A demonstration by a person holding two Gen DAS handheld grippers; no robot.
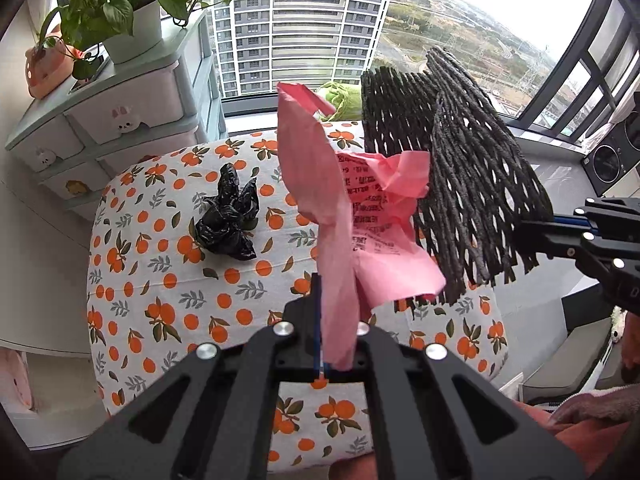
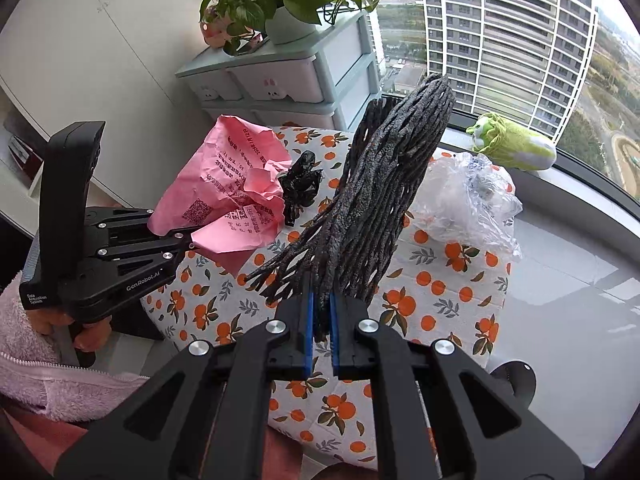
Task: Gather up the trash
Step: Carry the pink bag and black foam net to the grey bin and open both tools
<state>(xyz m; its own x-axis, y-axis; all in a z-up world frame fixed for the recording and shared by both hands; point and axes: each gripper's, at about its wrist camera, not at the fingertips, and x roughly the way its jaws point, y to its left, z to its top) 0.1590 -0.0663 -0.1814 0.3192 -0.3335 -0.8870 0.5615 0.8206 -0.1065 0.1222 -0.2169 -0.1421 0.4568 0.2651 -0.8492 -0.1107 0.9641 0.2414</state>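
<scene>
Your left gripper (image 1: 336,344) is clamped on the pink paper (image 1: 360,208). Your right gripper (image 2: 322,320) pinches the black foam net (image 2: 384,200) above the table (image 2: 440,300).

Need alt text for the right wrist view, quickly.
The right gripper is shut on a dark foam net above an orange-print tablecloth. Left of it, the left gripper holds crumpled pink paper.

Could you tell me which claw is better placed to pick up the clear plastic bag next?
Neither is free: the left claw is shut on pink paper, the right claw on black netting. Once emptied, probably the right: the plastic bag lies on its side of the table.
</scene>
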